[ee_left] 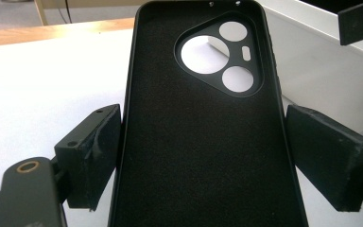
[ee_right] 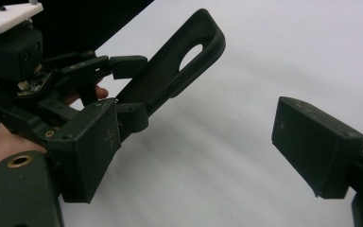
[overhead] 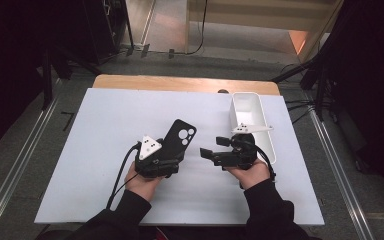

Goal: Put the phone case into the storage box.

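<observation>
Case (ee_left: 203, 142) clamped between left tongs (ee_left: 203, 156); right tongs (ee_right: 194, 142) apart

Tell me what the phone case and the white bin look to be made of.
Phone case: likely soft rubber or silicone, black; its inside looks matt and finely fuzzy, as if lined, and the camera cutout has a smooth moulded edge. White bin: probably hard plastic; thin, straight walls with a smooth, faintly glossy surface.

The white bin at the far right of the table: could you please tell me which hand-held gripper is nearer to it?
Right. The right hand-held gripper sits just beside the white bin, jaws open. The left hand-held gripper, holding the black phone case, is farther off.
</observation>
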`<action>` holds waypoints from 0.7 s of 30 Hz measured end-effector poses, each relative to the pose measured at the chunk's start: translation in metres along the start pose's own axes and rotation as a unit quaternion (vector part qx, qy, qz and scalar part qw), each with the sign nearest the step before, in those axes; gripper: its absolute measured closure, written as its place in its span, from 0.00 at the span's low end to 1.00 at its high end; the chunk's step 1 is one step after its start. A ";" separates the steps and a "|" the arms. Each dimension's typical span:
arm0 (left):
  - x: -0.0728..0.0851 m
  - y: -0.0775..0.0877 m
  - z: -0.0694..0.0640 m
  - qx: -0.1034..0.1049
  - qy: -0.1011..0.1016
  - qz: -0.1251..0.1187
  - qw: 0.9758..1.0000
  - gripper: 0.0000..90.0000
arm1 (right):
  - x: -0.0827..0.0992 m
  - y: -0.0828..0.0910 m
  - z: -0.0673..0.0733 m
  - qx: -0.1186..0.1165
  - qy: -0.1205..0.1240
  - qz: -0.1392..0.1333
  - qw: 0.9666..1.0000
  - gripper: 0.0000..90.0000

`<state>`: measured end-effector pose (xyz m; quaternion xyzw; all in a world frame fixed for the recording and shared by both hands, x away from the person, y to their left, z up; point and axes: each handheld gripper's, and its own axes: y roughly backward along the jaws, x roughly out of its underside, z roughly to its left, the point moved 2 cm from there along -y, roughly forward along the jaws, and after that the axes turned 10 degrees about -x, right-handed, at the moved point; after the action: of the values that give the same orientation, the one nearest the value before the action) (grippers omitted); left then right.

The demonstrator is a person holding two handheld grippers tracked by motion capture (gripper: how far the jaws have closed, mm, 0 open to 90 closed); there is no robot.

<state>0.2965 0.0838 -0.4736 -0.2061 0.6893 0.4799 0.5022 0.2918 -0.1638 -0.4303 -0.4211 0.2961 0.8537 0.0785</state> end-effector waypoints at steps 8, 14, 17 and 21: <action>0.003 0.000 -0.005 0.002 0.000 -0.005 1.000 0.15 | -0.007 -0.008 -0.002 -0.003 -0.008 0.001 1.000 0.16; 0.005 0.000 -0.008 0.002 -0.003 -0.004 1.000 0.15 | -0.012 -0.015 -0.005 -0.004 -0.011 0.006 1.000 0.16; 0.006 0.000 -0.010 0.003 -0.005 -0.003 1.000 0.15 | -0.014 -0.016 -0.006 -0.003 -0.012 0.002 1.000 0.16; 0.006 -0.001 -0.010 0.009 0.001 0.000 1.000 0.15 | -0.018 -0.020 -0.007 -0.005 -0.017 0.004 1.000 0.16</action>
<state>0.2897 0.0760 -0.4793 -0.2017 0.6940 0.4737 0.5033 0.3149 -0.1497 -0.4286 -0.4054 0.2921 0.8627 0.0784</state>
